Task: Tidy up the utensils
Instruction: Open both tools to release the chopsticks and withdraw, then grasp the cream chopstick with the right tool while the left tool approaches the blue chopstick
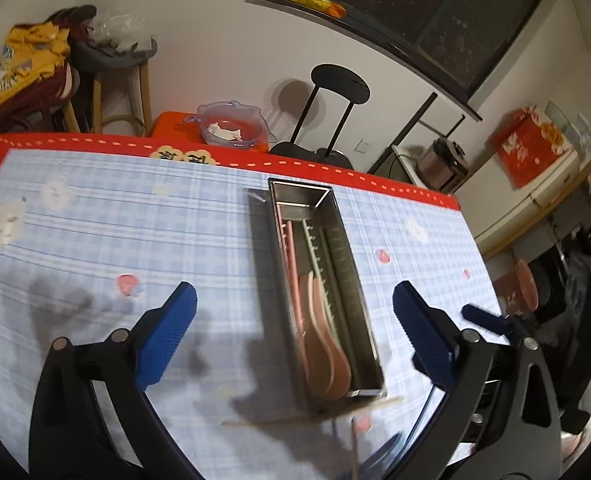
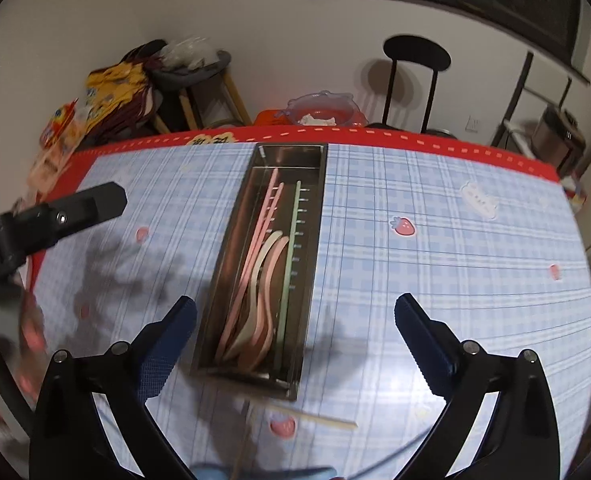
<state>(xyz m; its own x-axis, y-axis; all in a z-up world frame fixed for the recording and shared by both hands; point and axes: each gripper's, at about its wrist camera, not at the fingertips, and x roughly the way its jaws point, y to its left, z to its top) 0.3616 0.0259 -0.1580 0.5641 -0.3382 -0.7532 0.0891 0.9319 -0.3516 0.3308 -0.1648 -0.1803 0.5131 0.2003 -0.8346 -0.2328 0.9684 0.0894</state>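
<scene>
A long steel tray (image 2: 231,232) is seen lying lengthwise on the worktop (image 2: 435,280), which is covered by a blue checked cloth with strawberry prints and a red border. Inside the tray, pink chopsticks (image 2: 261,216), a green chopstick (image 2: 291,248) and several pink and cream spoons (image 2: 263,300) are laid roughly parallel, bowls toward six o'clock. Most of the sorting is therefore judged to be done.

Two pale wooden sticks (image 2: 327,421), probably chopsticks, are left on the cloth just past the tray's near end, at about six o'clock of it; one lies crosswise, the other runs toward the lower edge of the left wrist view and is blurred. These are judged to be what remains to be put in the tray. No other loose utensils are seen on the cloth.

The left claw (image 1: 295,312) is spread wide above the tray's near half, with nothing pinched between its blue pads. The right claw (image 2: 295,320) is likewise spread wide and empty, the tray's near end lying below it between the fingers. In the right wrist view, the body of the left tool is seen at nine o'clock.

Of writing, little can be read: yellow flower-shaped patches with dark characters sit on the red border at twelve o'clock, too blurred and cut off to make out. A red box (image 1: 531,144) on a far shelf at two o'clock carries printing that cannot be read, and no brand is legible on the tray.
</scene>
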